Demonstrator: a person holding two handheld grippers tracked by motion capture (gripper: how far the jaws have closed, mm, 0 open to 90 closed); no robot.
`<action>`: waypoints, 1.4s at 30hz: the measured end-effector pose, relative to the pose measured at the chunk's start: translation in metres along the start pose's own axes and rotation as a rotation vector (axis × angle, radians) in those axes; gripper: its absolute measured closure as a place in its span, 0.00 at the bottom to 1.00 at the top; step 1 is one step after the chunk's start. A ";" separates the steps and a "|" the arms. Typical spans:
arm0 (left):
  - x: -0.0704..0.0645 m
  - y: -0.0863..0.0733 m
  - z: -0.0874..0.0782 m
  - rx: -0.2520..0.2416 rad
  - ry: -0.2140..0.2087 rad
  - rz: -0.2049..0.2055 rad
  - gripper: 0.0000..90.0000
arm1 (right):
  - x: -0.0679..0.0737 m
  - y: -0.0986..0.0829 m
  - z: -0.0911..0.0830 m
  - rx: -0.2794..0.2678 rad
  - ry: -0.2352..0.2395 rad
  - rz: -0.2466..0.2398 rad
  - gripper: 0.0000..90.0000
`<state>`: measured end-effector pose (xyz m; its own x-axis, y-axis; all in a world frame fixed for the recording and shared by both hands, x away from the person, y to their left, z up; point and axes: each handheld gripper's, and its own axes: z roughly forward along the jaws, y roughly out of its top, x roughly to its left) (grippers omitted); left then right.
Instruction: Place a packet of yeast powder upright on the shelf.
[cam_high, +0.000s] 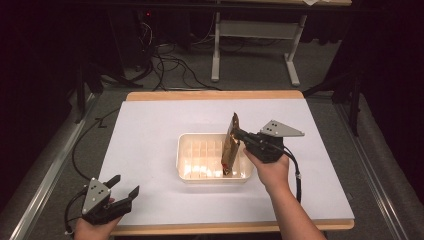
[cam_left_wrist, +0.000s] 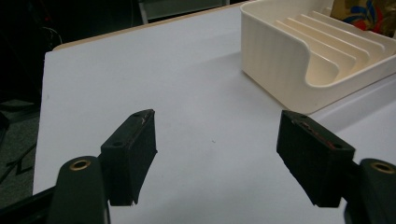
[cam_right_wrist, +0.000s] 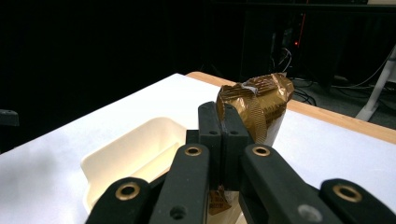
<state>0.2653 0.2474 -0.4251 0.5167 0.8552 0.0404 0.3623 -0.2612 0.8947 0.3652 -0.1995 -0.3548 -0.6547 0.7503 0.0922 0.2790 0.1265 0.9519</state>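
one gold snack packet (cam_high: 231, 145), long axis upright, pinched by right gripper (cam_high: 239, 134) above slotted tray (cam_high: 187, 172); left gripper (cam_high: 125, 187) wide, idle.

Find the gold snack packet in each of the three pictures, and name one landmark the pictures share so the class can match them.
High view: the gold snack packet stands on edge right of centre, in the right end of the cream slotted tray, pinched by the right hand-held gripper.
Left gripper view: a corner of the packet at the top right, behind the tray.
Right gripper view: centre, packet clamped between shut jaws.
Shared landmark: the tray.
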 end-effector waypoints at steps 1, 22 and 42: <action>0.000 0.000 0.000 -0.001 0.001 -0.002 0.32 | 0.000 0.000 0.000 0.000 0.000 0.001 1.00; -0.002 0.000 0.000 0.001 0.001 0.004 0.32 | 0.004 -0.023 0.008 0.005 0.022 0.033 1.00; -0.002 0.001 0.003 0.004 -0.005 0.010 0.32 | 0.007 -0.022 0.006 0.016 0.015 0.022 0.87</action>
<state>0.2666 0.2441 -0.4259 0.5239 0.8505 0.0469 0.3603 -0.2712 0.8926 0.3582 -0.1931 -0.3771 -0.6585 0.7435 0.1171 0.3046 0.1210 0.9448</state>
